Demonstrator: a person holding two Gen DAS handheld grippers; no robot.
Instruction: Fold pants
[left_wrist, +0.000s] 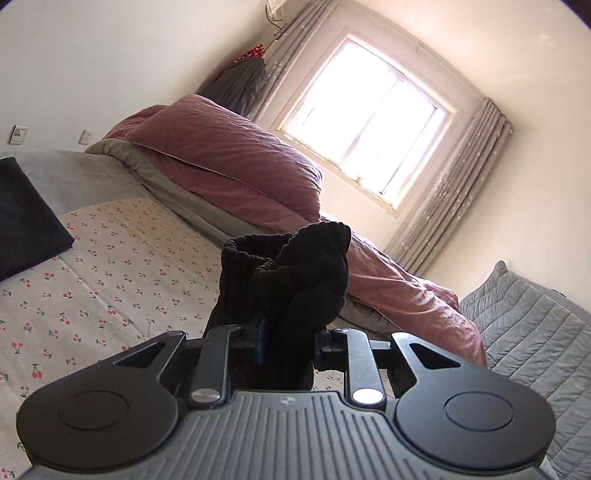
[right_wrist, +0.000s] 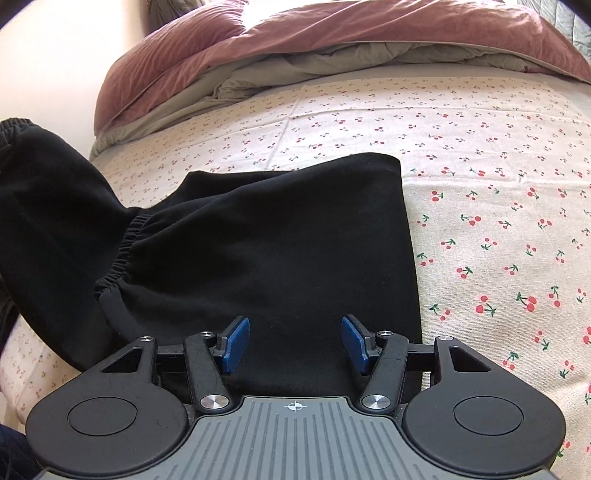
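The black pants (right_wrist: 277, 240) lie on the cherry-print sheet (right_wrist: 498, 221), partly folded, with a gathered elastic edge (right_wrist: 127, 240) showing on the left. One black part (right_wrist: 48, 192) is raised off the bed at the left of the right wrist view. My left gripper (left_wrist: 290, 343) is shut on a bunched end of the pants (left_wrist: 295, 273) with a ribbed cuff, held up above the bed. My right gripper (right_wrist: 295, 341) hovers over the near edge of the flat pants, jaws open, blue pads (right_wrist: 234, 345) apart and nothing between them.
A pink and grey duvet (left_wrist: 229, 162) is heaped along the far side of the bed, below a bright window (left_wrist: 369, 118) with curtains. A dark folded cloth (left_wrist: 26, 221) lies on the sheet at the left. A grey quilted cover (left_wrist: 535, 332) is on the right.
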